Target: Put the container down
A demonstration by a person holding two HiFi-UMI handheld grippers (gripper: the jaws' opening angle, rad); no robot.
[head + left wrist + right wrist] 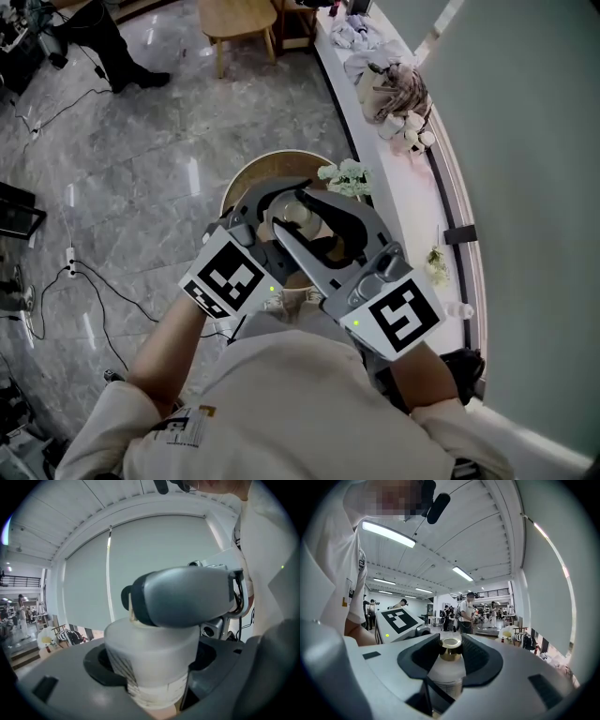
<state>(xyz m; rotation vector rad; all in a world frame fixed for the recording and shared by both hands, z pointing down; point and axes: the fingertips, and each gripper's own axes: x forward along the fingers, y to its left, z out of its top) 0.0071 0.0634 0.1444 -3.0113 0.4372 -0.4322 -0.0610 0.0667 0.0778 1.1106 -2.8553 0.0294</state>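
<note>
Left gripper (152, 667) and right gripper (451, 651) both hold the container (296, 216) above the round wooden surface (246, 178)
Left fingers clamped on the frosted white body; container upright between the two tools, gold neck on top; right fingers closed round neck and shoulder, crossing over the left ones. Can't tell if the base touches the surface

Head view looks steeply down; both gripper views closely share the container (150, 663).
</note>
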